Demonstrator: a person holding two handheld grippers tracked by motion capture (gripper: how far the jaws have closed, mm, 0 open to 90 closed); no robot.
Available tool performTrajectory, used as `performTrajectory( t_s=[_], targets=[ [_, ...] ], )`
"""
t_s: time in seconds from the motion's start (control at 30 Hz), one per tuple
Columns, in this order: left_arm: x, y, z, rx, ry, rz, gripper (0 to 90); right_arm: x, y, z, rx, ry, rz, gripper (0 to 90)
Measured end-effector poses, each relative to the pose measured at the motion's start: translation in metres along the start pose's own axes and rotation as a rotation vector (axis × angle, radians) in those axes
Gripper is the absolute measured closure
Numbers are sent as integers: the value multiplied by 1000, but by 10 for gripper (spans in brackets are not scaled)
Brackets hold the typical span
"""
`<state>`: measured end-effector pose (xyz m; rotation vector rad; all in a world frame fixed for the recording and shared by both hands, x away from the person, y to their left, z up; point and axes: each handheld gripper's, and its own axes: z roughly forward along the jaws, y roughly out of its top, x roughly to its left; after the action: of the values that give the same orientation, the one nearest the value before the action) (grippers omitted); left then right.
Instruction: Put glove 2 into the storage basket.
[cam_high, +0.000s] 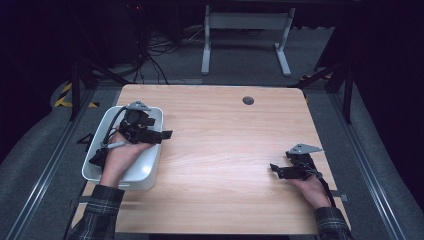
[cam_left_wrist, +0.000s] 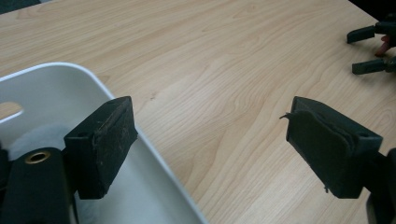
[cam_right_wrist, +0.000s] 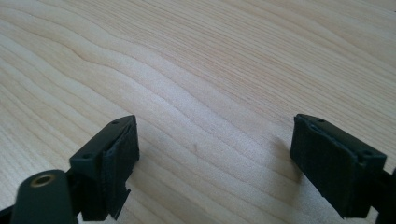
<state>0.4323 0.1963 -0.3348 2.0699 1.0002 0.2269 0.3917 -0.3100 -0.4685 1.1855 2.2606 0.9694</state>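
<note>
The left tongs (cam_high: 162, 135) hang wide apart and empty over the white tub's (cam_high: 150, 172) rim at the bench's (cam_high: 225, 150) left; the right tongs (cam_high: 274, 170), equally wide, sit well apart over bare wood

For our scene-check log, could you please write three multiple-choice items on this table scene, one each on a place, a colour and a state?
1. Where is the left claw?
A. Over the tub's right rim
B. At the table's far right corner
C. On the floor

2. What colour is the tub?
A. Red
B. White
C. Green

3. How do the right claw's jaws stand?
A. Shut on a cup
B. Shut on nothing
C. Open, with nothing between them

Answers:
1 A, the high view shows it above the tub at the table's left.
2 B, its wall and rim are white.
3 C, the right gripper view shows bare wood between the parted jaws.
</note>
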Motion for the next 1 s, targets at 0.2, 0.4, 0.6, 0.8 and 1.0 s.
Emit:
performTrajectory(
  t_s=[0.2, 0.4, 0.6, 0.8, 1.0],
  targets=[
    [-21, 3, 20, -3, -39, 44, 162, 0, 0, 0, -1, 4, -2, 161],
    [-34, 3, 33, -9, -68, 64, 160, 1, 0, 0, -2, 2, -3, 161],
    [-52, 1, 53, -5, -96, 93, 159, 1, 0, 0, -1, 3, -3, 161],
    [-65, -5, 72, 10, -116, 113, 159, 1, 0, 0, -1, 4, -4, 161],
    [-76, -15, 90, 33, -136, 119, 159, 1, 0, 0, -1, 7, -7, 161]
  ],
)
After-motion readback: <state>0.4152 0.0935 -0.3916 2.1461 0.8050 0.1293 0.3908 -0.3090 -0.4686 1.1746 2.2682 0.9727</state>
